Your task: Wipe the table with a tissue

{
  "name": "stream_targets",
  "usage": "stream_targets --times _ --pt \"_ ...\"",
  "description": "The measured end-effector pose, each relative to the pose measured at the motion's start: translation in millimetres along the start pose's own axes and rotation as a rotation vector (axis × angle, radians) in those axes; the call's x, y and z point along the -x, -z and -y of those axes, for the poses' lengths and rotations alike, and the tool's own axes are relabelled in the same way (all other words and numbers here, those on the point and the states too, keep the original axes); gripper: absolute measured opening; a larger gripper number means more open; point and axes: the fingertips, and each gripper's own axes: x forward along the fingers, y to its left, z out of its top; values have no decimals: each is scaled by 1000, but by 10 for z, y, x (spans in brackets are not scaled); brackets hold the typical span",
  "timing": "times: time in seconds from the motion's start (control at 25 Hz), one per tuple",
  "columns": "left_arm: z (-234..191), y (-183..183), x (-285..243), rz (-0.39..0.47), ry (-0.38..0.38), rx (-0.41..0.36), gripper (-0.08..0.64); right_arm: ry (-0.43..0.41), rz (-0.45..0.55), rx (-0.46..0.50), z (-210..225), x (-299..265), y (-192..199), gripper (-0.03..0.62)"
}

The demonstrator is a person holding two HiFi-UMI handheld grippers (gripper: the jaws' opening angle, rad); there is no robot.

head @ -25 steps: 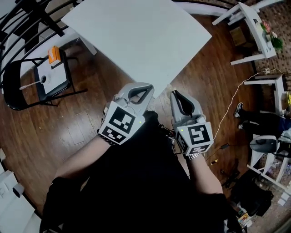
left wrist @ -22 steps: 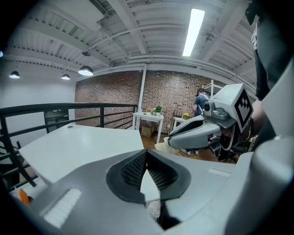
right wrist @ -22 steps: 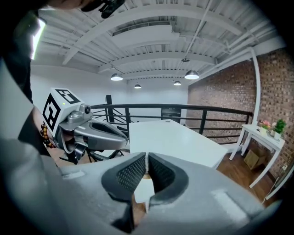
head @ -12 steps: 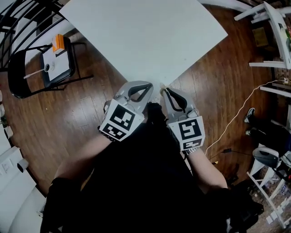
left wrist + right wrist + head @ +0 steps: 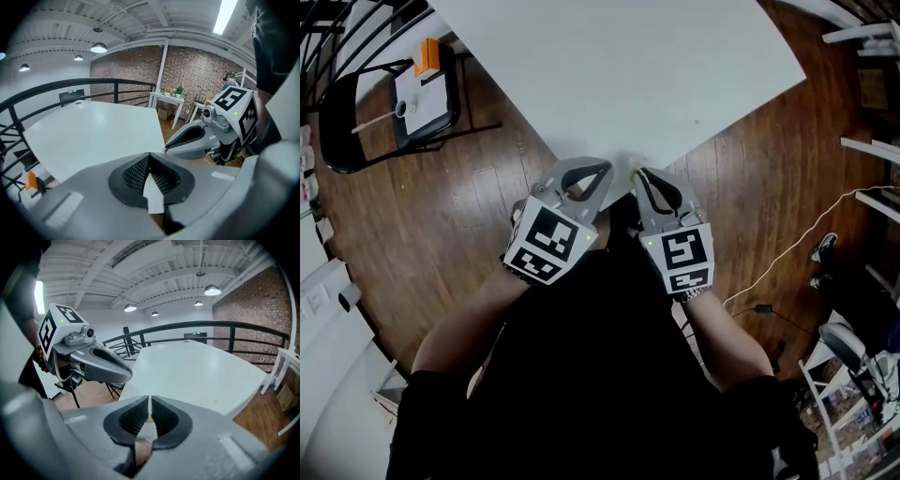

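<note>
The white table fills the upper head view, its near corner just ahead of both grippers. No tissue shows in any view. My left gripper hovers at that corner with its jaws shut and nothing between them; its own view shows its tips meeting over the table top. Beside it, a few centimetres to the right, my right gripper is shut too, also empty. A small yellowish speck lies on the table near its edge.
A black chair with a white sheet and an orange object stands left of the table on the wooden floor. A black railing runs behind. White furniture and a cable are at the right.
The head view has swung, so the table sits higher and more to the right. Both grippers have drawn closer together at the table's near corner. Their jaws stay shut.
</note>
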Motion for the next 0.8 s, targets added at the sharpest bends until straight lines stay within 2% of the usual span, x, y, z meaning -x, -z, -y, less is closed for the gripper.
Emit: stream_targets --times 0.32,0.8 --pt "-103 59 -188 -35 -19 29 12 -43 -48 5 98 -264 191 8" --pt "-77 147 -253 -58 -38 61 12 -60 -112 10 172 -417 432 8"
